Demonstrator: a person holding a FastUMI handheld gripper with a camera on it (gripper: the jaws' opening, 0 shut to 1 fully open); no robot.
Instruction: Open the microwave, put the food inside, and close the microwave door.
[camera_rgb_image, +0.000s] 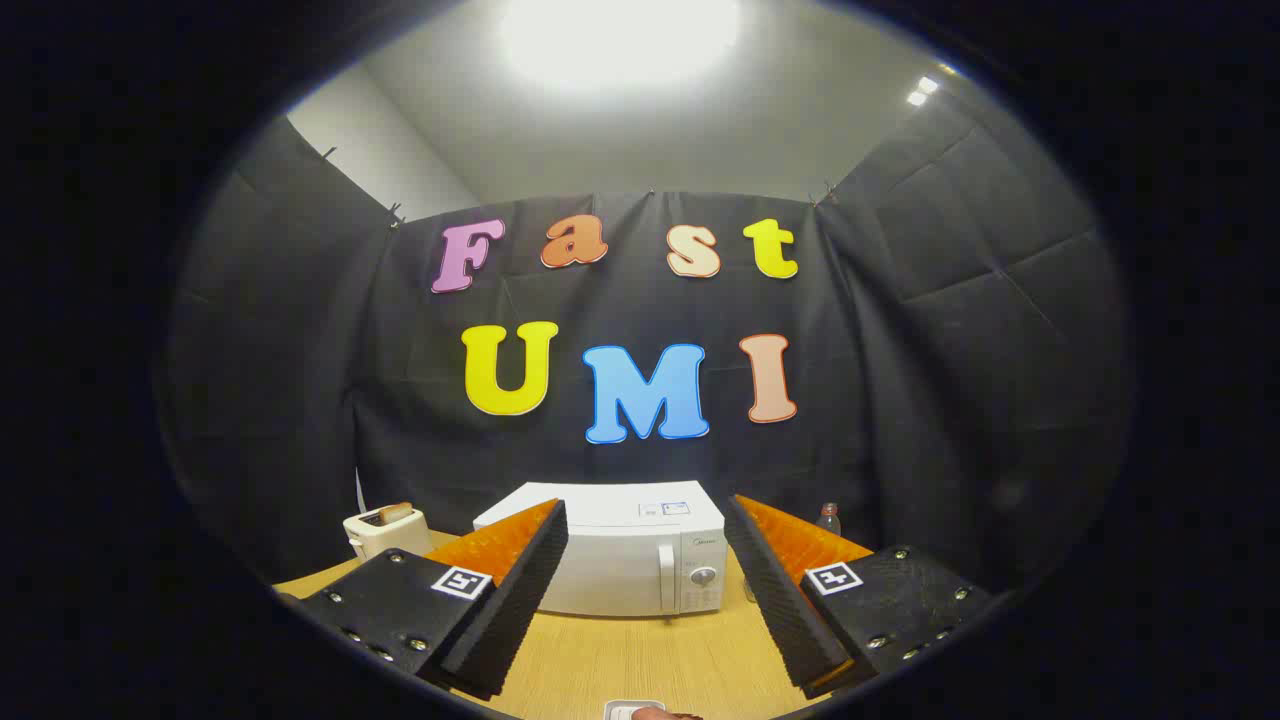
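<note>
Bare table (640, 660) is seen between the spread fingers (520, 590) of the gripper (645, 530). Beyond them, the way is blocked by the closed microwave (620, 560), flanked by toaster (385, 530) and bottle (828, 518).

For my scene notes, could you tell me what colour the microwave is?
White, seen in the gripper view: the microwave sits beyond the open gripper.
</note>
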